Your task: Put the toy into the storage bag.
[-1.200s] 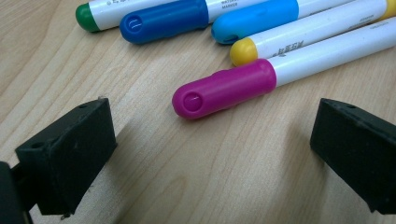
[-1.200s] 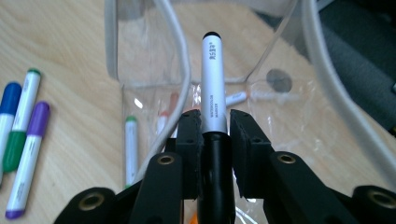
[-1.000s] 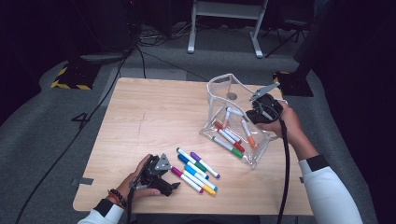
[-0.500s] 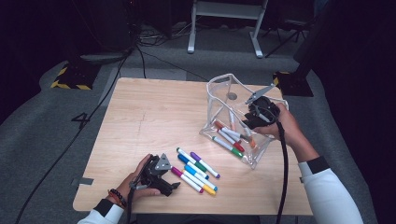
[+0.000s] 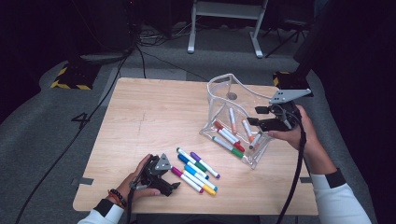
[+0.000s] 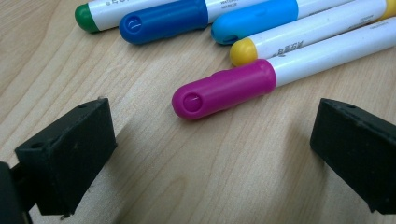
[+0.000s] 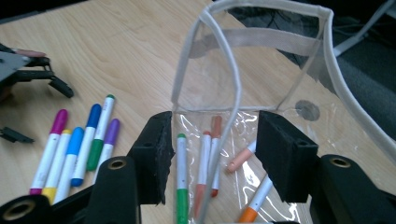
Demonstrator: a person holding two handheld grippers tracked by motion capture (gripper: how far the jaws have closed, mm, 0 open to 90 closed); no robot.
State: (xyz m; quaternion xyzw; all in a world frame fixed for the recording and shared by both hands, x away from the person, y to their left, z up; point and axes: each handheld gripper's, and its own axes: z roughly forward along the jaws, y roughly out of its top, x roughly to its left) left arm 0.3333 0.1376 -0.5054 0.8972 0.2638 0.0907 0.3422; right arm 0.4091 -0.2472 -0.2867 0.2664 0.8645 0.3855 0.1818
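Black right gripper level at clear pouch, fingers just opened, empty; left gripper fingers apart.

Wooden table — loose markers, clear pouch.

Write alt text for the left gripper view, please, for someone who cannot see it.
A magenta-capped white marker lies on the light wooden table, just beyond the left gripper, whose two black jaws stand wide open and empty. Behind it lie markers with yellow, light blue, dark blue and green caps.
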